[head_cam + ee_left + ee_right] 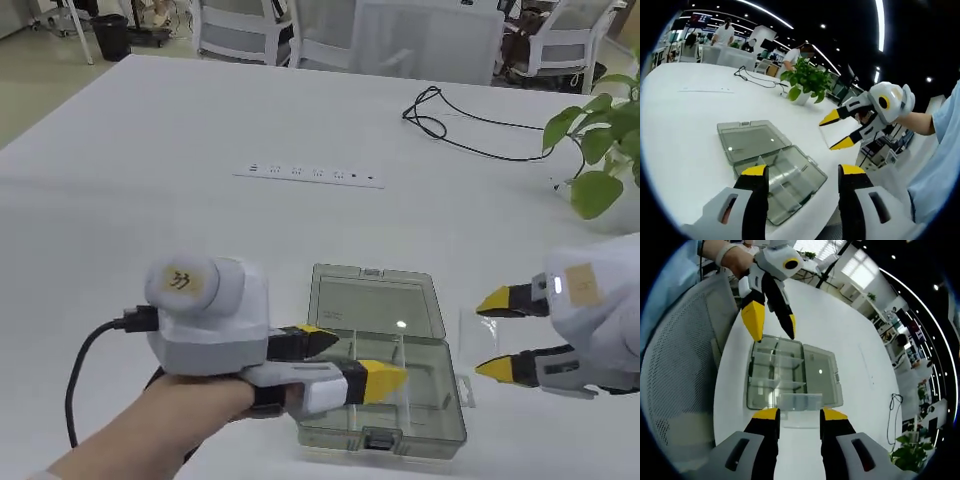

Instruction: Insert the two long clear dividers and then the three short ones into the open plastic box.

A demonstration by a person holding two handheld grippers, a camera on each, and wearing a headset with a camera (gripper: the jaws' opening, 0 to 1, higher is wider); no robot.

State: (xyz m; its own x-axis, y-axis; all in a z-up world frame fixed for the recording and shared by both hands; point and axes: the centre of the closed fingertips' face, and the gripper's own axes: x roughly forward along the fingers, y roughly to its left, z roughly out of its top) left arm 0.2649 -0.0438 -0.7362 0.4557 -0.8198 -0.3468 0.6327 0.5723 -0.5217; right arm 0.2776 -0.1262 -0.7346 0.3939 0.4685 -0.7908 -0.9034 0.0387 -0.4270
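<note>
In the head view we see the box (pixel 375 305) open on the table (pixel 200 200), with the left gripper (pixel 360 358) over its near left, jaws apart and empty. In the left gripper view, the right gripper (pixel 831 134) pinches a clear divider (pixel 845 132) right of the box. In the right gripper view, the divider spans its jaws just beside the box.

Power strip (pixel 310 174), black cable (pixel 408 117) and plant (pixel 597 190) lie on the table (pixel 150 140).

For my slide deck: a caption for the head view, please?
Left claw open over the open plastic box; right claw holds a clear divider beside it.
</note>
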